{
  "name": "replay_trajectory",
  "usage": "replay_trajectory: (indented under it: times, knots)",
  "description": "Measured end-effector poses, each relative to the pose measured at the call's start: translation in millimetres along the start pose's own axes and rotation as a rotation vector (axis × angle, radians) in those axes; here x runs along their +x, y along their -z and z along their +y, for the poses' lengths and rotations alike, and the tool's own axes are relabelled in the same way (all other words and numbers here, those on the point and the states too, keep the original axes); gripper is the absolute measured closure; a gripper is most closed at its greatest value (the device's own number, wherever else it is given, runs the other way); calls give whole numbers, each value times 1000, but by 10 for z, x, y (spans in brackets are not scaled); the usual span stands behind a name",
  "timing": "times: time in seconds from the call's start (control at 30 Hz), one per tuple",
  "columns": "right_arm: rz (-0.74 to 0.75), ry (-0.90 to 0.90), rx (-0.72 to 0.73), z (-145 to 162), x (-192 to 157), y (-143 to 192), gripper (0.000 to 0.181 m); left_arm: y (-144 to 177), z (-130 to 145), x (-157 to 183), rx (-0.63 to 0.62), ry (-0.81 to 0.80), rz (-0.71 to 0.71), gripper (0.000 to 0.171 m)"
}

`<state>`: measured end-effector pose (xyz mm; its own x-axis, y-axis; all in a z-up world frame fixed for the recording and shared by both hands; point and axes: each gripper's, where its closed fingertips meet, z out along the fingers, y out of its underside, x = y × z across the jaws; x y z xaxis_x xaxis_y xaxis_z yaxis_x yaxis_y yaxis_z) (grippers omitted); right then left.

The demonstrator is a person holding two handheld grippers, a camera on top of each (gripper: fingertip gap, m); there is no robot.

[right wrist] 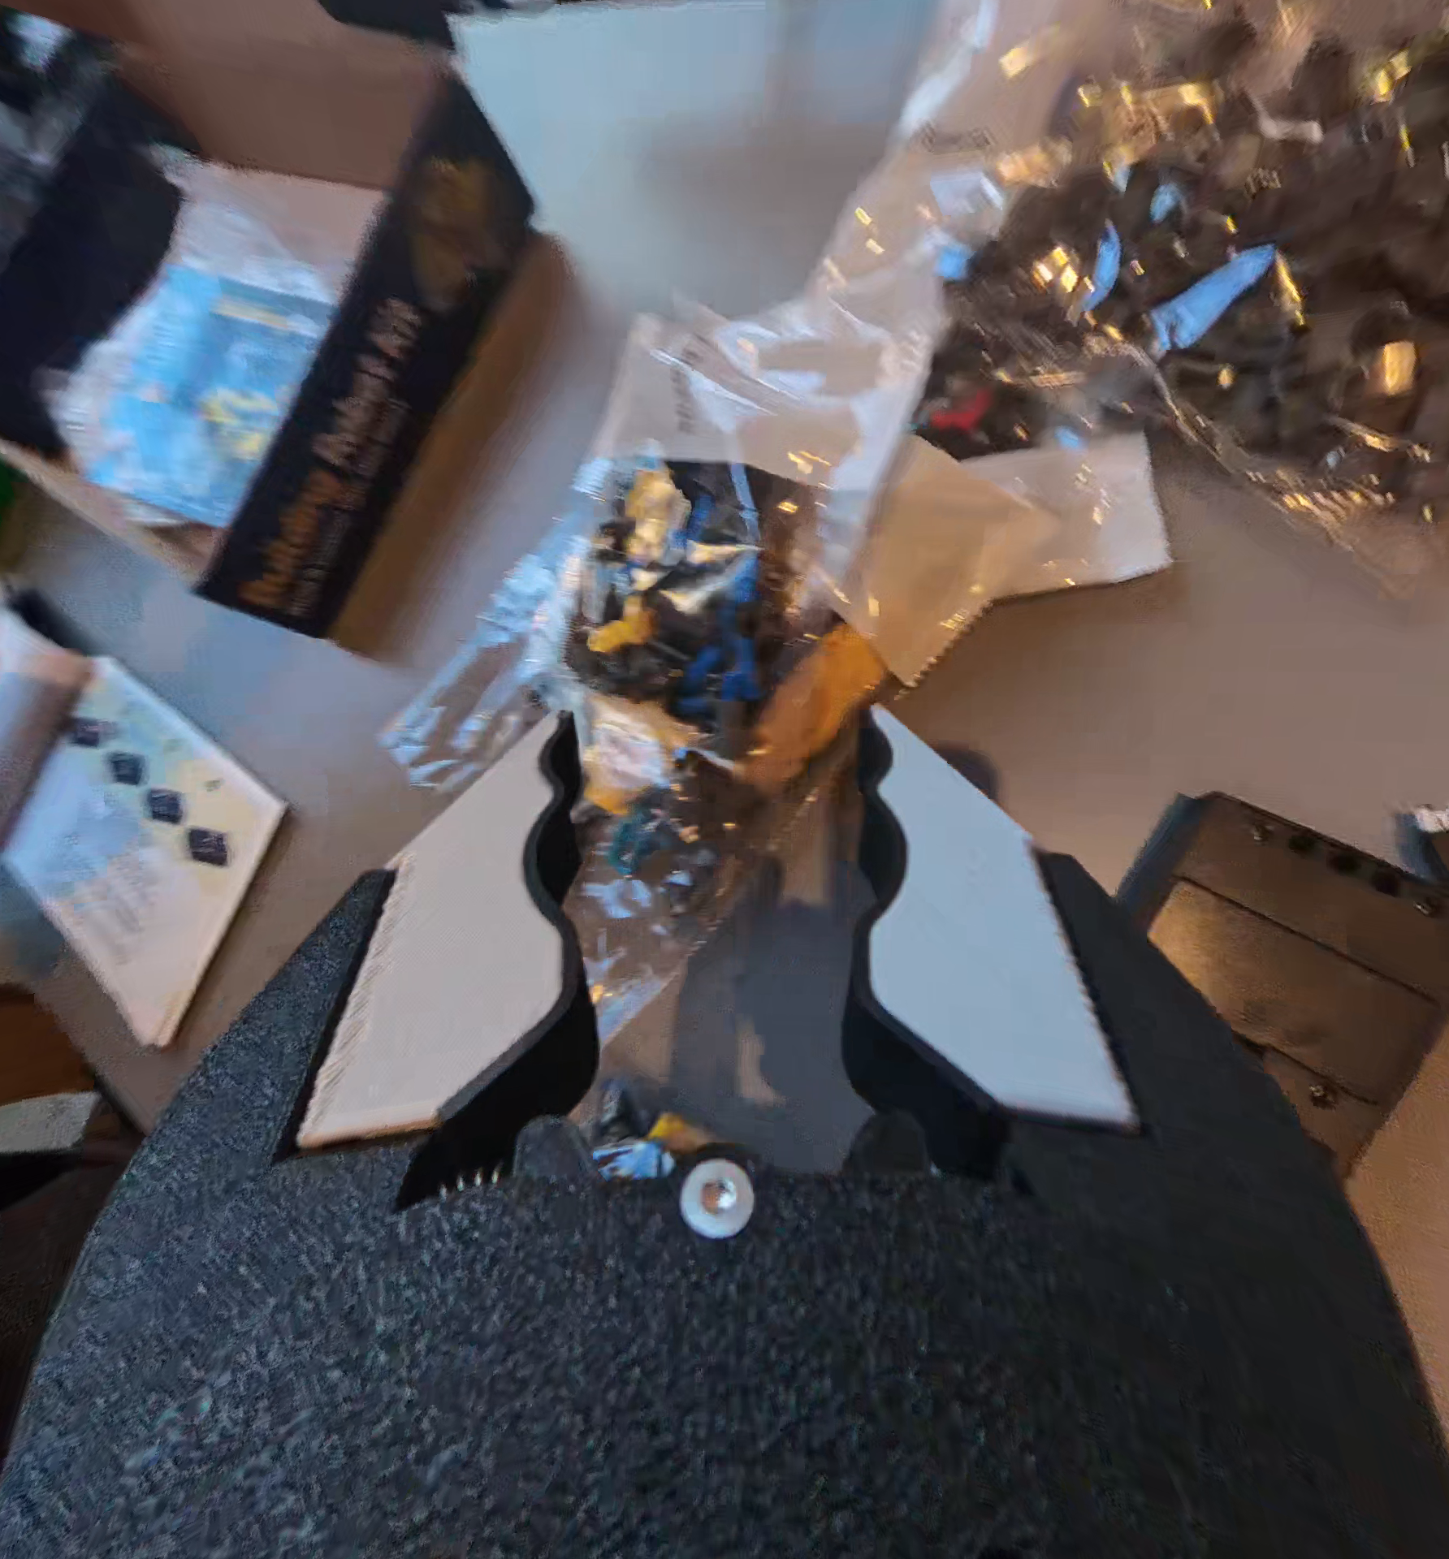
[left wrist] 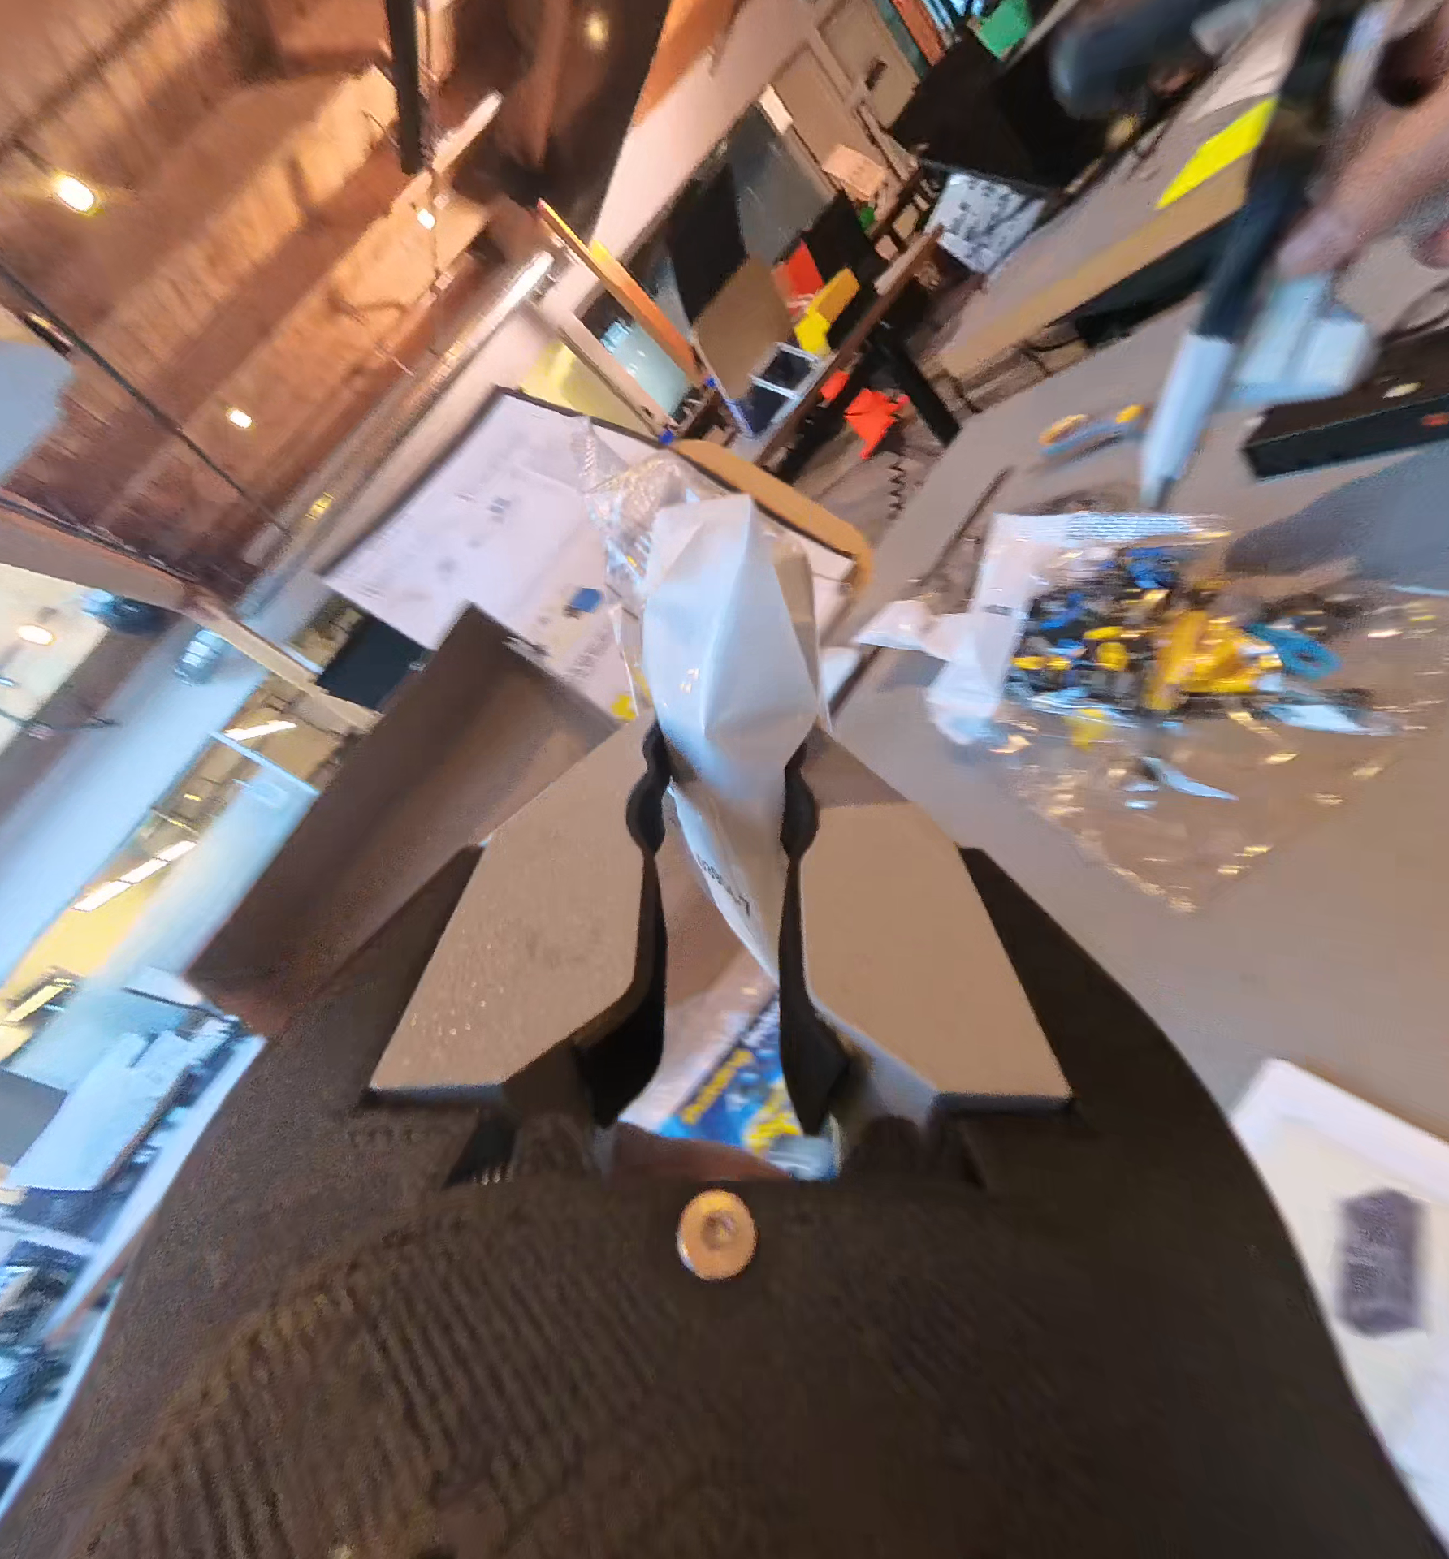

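My left gripper (left wrist: pixel 725 759) is shut on a crumpled white plastic bag (left wrist: pixel 729 641) and holds it up off the grey table (left wrist: pixel 1210 928); clear plastic (left wrist: pixel 620 506) sticks up behind the bag. My right gripper (right wrist: pixel 717 742) has its jaws apart around the near end of a clear bag of yellow, blue and black pieces (right wrist: pixel 670 590). The plastic lies against the left finger, and a dark gap shows beside the right finger. That bag also shows in the left wrist view (left wrist: pixel 1168 650), with the right gripper (left wrist: pixel 1185 396) at its far edge.
A large clear bag of dark pieces (right wrist: pixel 1210 253) lies at the far right, with a torn white bag (right wrist: pixel 1000 523) beside it. An open black box holding a booklet (right wrist: pixel 299 380) is on the left. A booklet (right wrist: pixel 139 835) and a black case (right wrist: pixel 1295 953) lie near.
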<state>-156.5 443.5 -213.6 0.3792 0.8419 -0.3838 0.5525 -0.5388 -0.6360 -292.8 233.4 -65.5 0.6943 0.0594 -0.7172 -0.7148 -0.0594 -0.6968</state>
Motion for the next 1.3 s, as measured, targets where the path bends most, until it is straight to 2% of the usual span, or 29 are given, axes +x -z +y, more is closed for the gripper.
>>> replay_trajectory:
  times: [0.07, 0.1, 0.17, 0.23, 0.3, 0.4, 0.47, 0.53, 0.7, 0.77, 0.83, 0.9, 0.97, 1.03, 1.1, 1.23, 1.3]
  knots:
    - [37, -40, -68, 111, 180, -206, 111, -13, 39, -327, -13, -55, -44, 149]
    - [12, -52, -90, 141, 174, -293, 116, -43, 135, -482, -47, -73, -60, 149]
    - [-93, -60, -97, 127, 42, -383, 173, -115, 446, -696, -137, -111, -39, 149]
    - [-135, -39, -67, 30, -69, -367, 175, -165, 830, -845, -209, -141, -20, 149]
    - [-135, 2, -19, -128, -197, -296, 175, -208, 1287, -846, -291, -194, 36, 149]
    - [-199, 57, 45, -447, -572, -166, 175, -231, 1976, -675, -447, -240, 133, 148]
    - [-245, 104, 70, -656, -865, -104, 175, -219, 2255, -565, -499, -267, 173, 148]
    - [-320, 147, 91, -851, -1209, -73, 175, -200, 2385, -551, -536, -220, 161, 148]
    - [-565, 198, 131, -1298, -2093, -169, 175, -145, 2382, -385, -531, 62, 219, 120]
    - [-570, 201, 106, -1424, -2255, -432, 175, -121, 2319, -377, -514, 160, 228, 109]
    - [-555, 192, 4, -1408, -2292, -820, 172, -68, 2230, -431, -492, 264, 228, 101]
    - [-465, 192, -116, -1298, -2136, -1178, 157, 15, 2130, -555, -449, 309, 199, 103]
    - [-341, 252, -155, -1224, -1901, -1287, 148, 132, 2079, -654, -439, 301, 166, 100]
    - [-240, 318, -155, -1139, -1647, -1184, 140, 266, 2058, -642, -454, 291, 177, 95]
    - [-151, 347, -185, -932, -1329, -1010, 128, 378, 2029, -586, -453, 293, 190, 98]
    - [107, 307, -314, -274, -392, -678, 112, 518, 1933, -430, -423, 295, 217, 103]
    - [248, 209, -365, 45, 101, -490, 109, 560, 1845, -352, -404, 303, 231, 104]
